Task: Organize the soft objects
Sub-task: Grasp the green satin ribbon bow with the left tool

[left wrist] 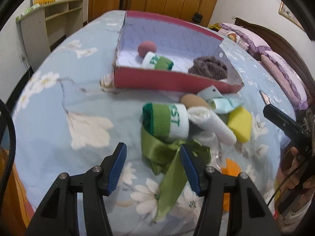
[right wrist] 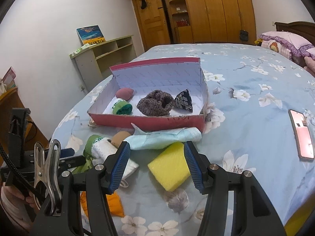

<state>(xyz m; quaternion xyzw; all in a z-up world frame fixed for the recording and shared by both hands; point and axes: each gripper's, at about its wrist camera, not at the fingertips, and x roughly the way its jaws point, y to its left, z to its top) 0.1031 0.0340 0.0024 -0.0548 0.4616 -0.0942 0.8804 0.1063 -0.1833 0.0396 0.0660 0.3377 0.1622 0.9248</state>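
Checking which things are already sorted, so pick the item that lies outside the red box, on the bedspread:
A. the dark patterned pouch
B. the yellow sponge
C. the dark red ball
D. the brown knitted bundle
B: the yellow sponge lies on the floral bedspread in front of the red box, just ahead of the open right hand-held gripper.

- Your bed (right wrist: 246, 102) has that blue flowery sheet.
- Red box (right wrist: 149, 122) sits mid-bed.
- Yellow sponge (right wrist: 169, 167), green ribbon (left wrist: 165, 157), rolled sock (left wrist: 167, 120) and pink phone (right wrist: 302, 135) lie loose on it.

We see glossy satin ribbon (left wrist: 157, 157) nr matt cardboard box (right wrist: 149, 121); porous foam sponge (right wrist: 171, 167), knit brown cloth (right wrist: 155, 103) inside box.
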